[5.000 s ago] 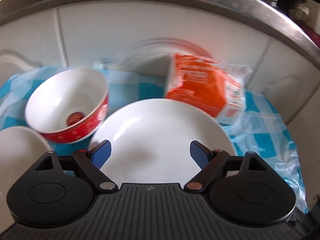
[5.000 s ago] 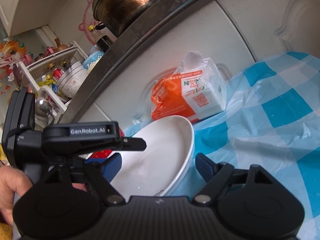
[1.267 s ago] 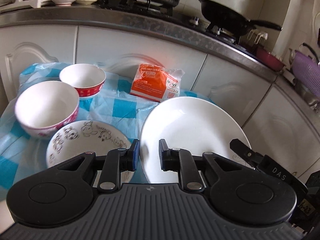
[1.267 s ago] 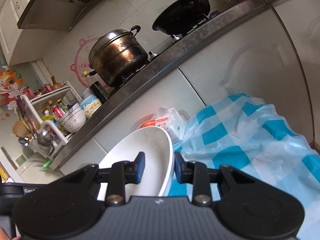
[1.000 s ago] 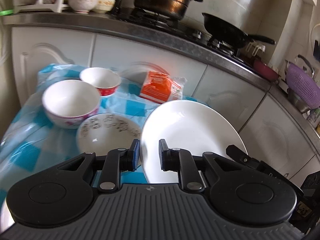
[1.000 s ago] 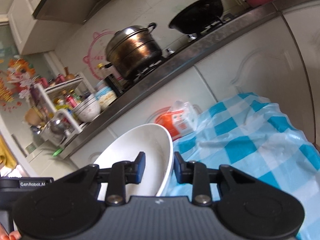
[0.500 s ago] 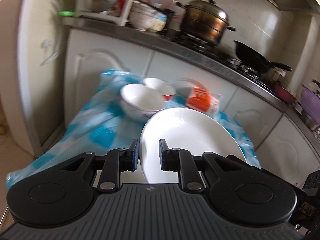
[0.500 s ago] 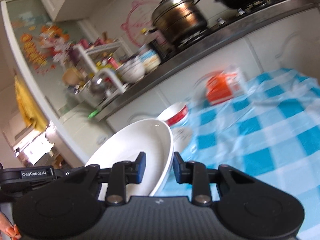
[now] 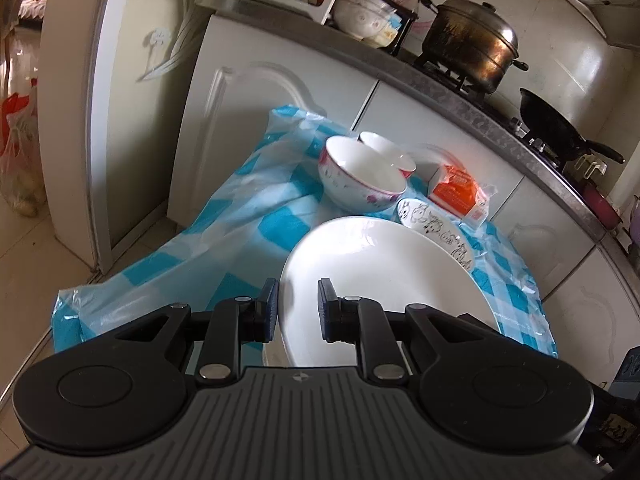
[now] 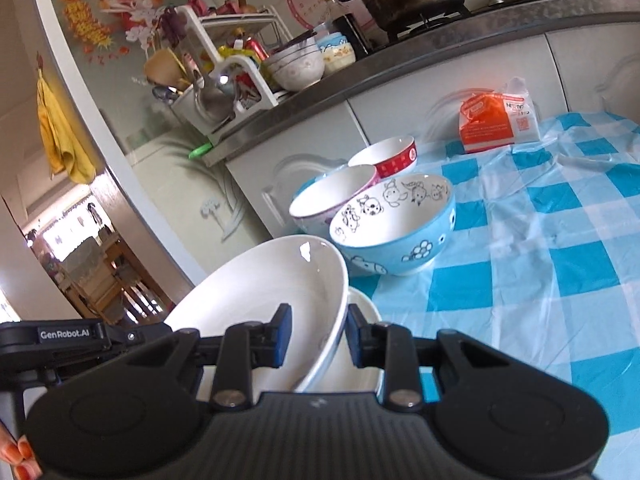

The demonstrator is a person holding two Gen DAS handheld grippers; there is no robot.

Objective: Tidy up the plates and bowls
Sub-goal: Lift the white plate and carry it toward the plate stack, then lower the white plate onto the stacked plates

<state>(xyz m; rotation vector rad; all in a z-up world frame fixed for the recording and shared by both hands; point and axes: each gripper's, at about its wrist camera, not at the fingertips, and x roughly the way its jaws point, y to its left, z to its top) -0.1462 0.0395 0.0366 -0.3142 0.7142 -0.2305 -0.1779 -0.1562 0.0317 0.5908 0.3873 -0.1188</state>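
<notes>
With both the left gripper (image 9: pixel 294 310) and right gripper (image 10: pixel 316 334) pinching the white plate's (image 9: pixel 380 272) rim at lower centre, uneven pulling could slip it onto the plate beneath (image 10: pixel 360 364).

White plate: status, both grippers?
Left gripper and right gripper both shut on white plate rims. Plate tilted, over second plate. Blue bowl close ahead, not touching.
</notes>
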